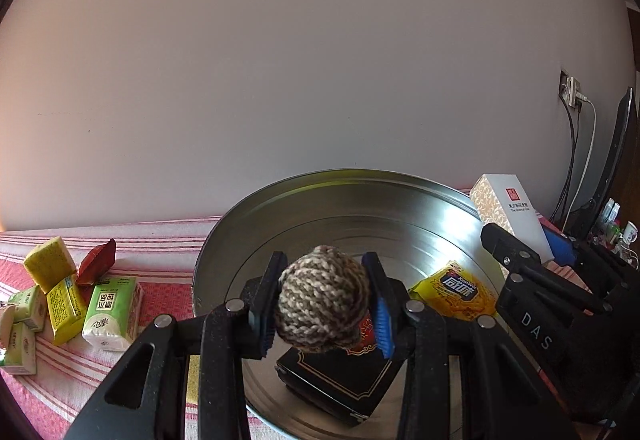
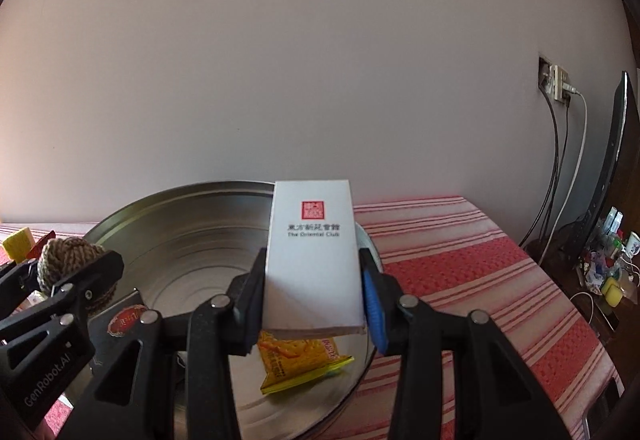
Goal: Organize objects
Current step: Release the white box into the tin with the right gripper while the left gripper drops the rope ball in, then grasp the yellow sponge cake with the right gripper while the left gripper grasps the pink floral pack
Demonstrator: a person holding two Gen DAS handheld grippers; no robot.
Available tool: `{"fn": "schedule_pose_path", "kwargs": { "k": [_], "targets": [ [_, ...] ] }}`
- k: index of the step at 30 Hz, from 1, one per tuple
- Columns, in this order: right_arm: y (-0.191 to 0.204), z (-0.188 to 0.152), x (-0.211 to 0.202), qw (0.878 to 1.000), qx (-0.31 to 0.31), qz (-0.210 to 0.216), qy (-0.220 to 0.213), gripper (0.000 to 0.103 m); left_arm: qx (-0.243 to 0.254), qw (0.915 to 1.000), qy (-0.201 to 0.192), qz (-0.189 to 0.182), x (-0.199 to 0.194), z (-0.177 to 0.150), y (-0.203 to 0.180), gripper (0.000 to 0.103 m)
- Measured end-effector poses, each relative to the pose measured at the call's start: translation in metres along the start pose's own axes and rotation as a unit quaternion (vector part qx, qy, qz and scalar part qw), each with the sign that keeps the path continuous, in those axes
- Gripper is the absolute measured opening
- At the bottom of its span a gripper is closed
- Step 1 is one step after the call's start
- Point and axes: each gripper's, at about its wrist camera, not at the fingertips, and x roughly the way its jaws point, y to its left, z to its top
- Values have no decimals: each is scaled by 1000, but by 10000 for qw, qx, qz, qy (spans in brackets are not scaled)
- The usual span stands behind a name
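My left gripper (image 1: pixel 323 303) is shut on a brown knitted yarn ball (image 1: pixel 323 299), held over the round metal tray (image 1: pixel 320 183). Inside the tray lie a black box with a red emblem (image 1: pixel 340 380) and a yellow snack packet (image 1: pixel 454 292). My right gripper (image 2: pixel 316 304) is shut on a white box printed "The Oriental Club" (image 2: pixel 312 256), held above the tray's (image 2: pixel 180 199) right side, over the yellow snack packet (image 2: pixel 300 364). The white box (image 1: pixel 508 215) and right gripper body show at the right of the left wrist view. The yarn ball (image 2: pixel 68 260) appears at the left of the right wrist view.
On the red striped cloth (image 1: pixel 160 252) left of the tray lie a yellow sponge (image 1: pixel 48 264), a red packet (image 1: pixel 98 260) and several green and yellow tissue packs (image 1: pixel 112 312). A plain wall stands behind. Right of the table hang cables (image 2: pixel 560 159), beside a dark monitor (image 2: pixel 612 167) and clutter.
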Motion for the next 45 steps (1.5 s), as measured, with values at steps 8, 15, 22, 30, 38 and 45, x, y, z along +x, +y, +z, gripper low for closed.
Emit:
{"fn": "schedule_pose_path", "kwargs": {
  "k": [8,15,22,30,38,45],
  "targets": [
    [4,-1,7,9998,-14,94,152,42,49,9998,193,90,12,-1,2,41],
    [6,-1,8,9998,-15,105,156,42,63,9996,200,193,21,5,-3,41],
    [9,-1,4,9998,-34,161,135,48,48,9996,235,118,17,8,-5,52],
    [-11,5,-19,9963,610,-25,-606,100,-545,9982,-76,223,-14,19,21,94],
    [-6,8,-23,9953,467,-179,-830,101,-177,9971,-132,727,-22,11,15,94],
    [0,4,-29,9948,376,-267,-908,101,57,9945,-215,1027,-30,4,32,94]
  ]
}}
